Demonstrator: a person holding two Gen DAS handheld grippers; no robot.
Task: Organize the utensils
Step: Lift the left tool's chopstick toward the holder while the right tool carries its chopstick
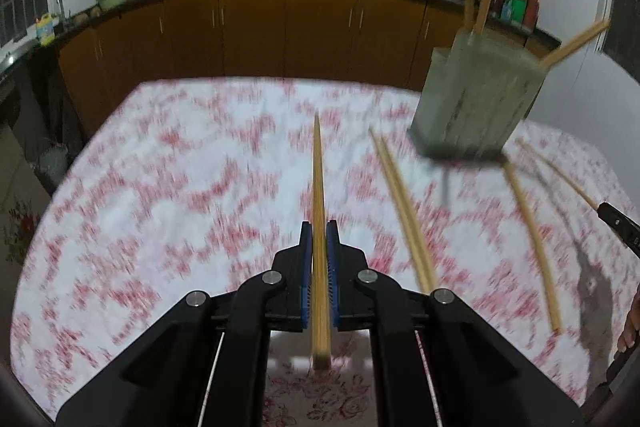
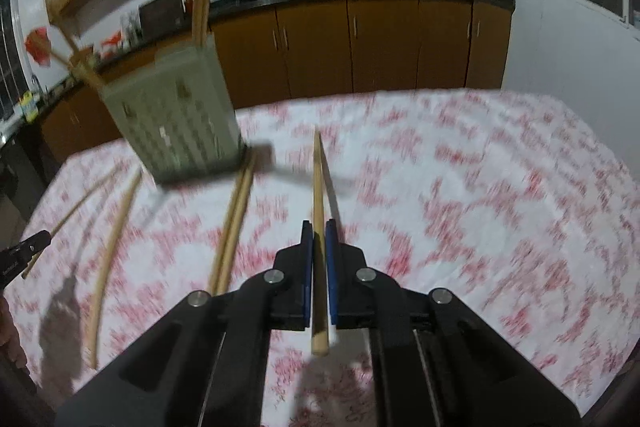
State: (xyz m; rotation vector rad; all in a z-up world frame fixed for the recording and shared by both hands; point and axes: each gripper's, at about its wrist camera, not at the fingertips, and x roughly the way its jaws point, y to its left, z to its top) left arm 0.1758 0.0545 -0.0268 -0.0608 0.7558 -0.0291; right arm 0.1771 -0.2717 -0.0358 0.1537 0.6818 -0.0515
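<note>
Both views are blurred by motion. My left gripper (image 1: 319, 227) is shut on a wooden chopstick (image 1: 319, 187) that runs lengthwise between its blue pads and hangs above the table. My right gripper (image 2: 319, 225) is shut on another chopstick (image 2: 318, 187) the same way. A pale green utensil holder (image 1: 476, 99) (image 2: 176, 119) stands on the floral tablecloth (image 1: 180, 167) (image 2: 480, 187) with several chopsticks sticking up out of it. A pair of chopsticks (image 1: 404, 211) (image 2: 232, 227) lies beside the holder. Two single chopsticks (image 1: 532, 243) (image 2: 108, 251) lie further off.
The other gripper's tip shows at the right edge of the left wrist view (image 1: 618, 223) and at the left edge of the right wrist view (image 2: 24, 251). Beyond the table's far edge run brown cabinets (image 1: 256, 31) (image 2: 384, 47) under a dark counter with pots.
</note>
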